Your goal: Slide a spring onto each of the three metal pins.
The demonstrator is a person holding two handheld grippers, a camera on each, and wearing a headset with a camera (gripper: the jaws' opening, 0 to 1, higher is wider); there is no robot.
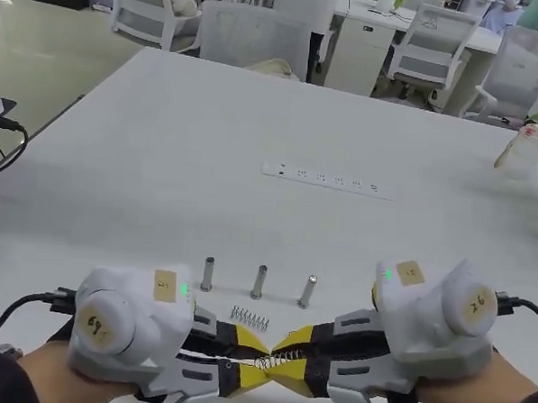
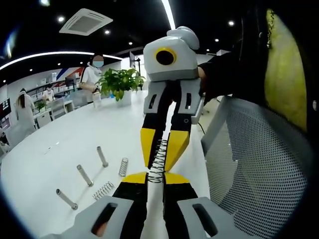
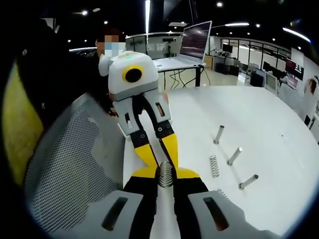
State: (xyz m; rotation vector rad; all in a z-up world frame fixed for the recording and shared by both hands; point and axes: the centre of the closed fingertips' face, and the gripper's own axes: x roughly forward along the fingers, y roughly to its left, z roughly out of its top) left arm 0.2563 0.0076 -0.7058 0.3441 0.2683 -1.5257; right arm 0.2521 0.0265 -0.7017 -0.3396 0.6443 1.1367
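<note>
Tip to tip at near table (image 1: 164,142) edge, left gripper (image 2: 155,178) and right gripper (image 3: 166,173) meeting, both pinching narrow on one spring (image 2: 158,162) spanning between them. Three pins (image 1: 259,280) standing bare just beyond, loose springs (image 2: 123,167) lying near them. Likely regripping: best having one gripper pinching spring at one end, leaving bore open, then aligning it over nearest pin, lowering straight

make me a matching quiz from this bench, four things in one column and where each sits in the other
1 pins
2 loose spring
3 held spring
4 power strip

a flat on the table beyond the pins
b between left tool and right tool
c upright in a row
d lying nearer than the pins

Pairs: 1c, 2d, 3b, 4a
</note>
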